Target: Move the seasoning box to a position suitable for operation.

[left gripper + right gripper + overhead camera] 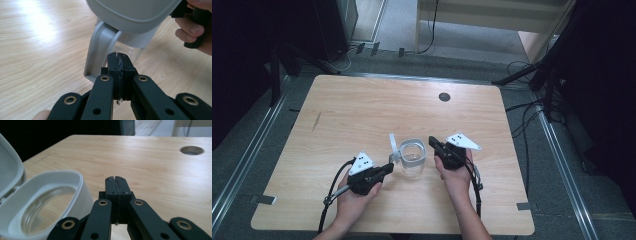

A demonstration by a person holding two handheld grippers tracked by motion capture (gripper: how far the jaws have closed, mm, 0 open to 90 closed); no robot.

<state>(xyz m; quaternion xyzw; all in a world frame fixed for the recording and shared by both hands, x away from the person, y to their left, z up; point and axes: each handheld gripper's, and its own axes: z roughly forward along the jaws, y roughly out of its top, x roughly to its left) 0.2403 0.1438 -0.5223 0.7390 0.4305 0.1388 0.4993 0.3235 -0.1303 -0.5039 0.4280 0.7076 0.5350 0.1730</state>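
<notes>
A clear jar (413, 161) with a pale grey rim stands on the wooden table (362, 107), near its front middle. Its hinged lid (393, 144) is flipped up on the left side. My left gripper (390, 168) is shut with nothing between its jaws, its tips right by the jar's lower left. In the left gripper view the shut gripper (118, 56) sits just before a grey strap (98, 52) hanging from the lid (135, 15). My right gripper (432, 142) is shut and empty, just right of the jar. In the right gripper view it (116, 180) points past the jar's rim (80, 185).
A round cable hole (444, 97) lies in the table's far middle, also seen as a hole (192, 150) in the right gripper view. Bare wood spreads to the left, right and back. Cables and dark stands ring the table on the floor.
</notes>
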